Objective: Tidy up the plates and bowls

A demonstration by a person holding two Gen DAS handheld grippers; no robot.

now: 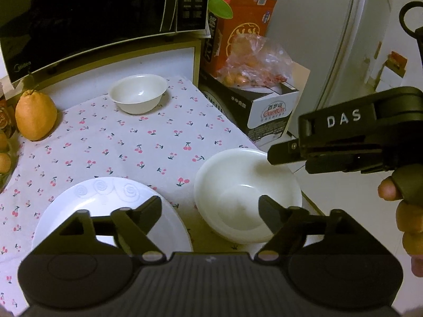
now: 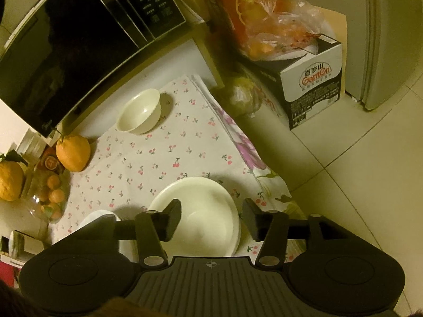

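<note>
A large white bowl (image 1: 246,192) sits on the cherry-print cloth near the table's right edge. Left of it lies a white plate (image 1: 105,206) with a swirl pattern. A small white bowl (image 1: 137,92) stands at the back, in front of the microwave. My left gripper (image 1: 210,208) is open, hovering between plate and large bowl with nothing in its jaws. My right gripper (image 2: 212,219) is open over the large bowl (image 2: 201,206); the bowl's right rim lies between its fingers, and the pads stand apart from it. The small bowl (image 2: 140,116) and the plate's edge (image 2: 97,215) also show there.
A black microwave (image 1: 92,13) stands behind the cloth, with a big orange citrus fruit (image 1: 35,116) to its left. A glass bowl of small fruit (image 2: 47,200) sits at the left. Cartons and a bag of oranges (image 1: 253,60) stand beyond the table's right edge, by a fridge (image 1: 343,39).
</note>
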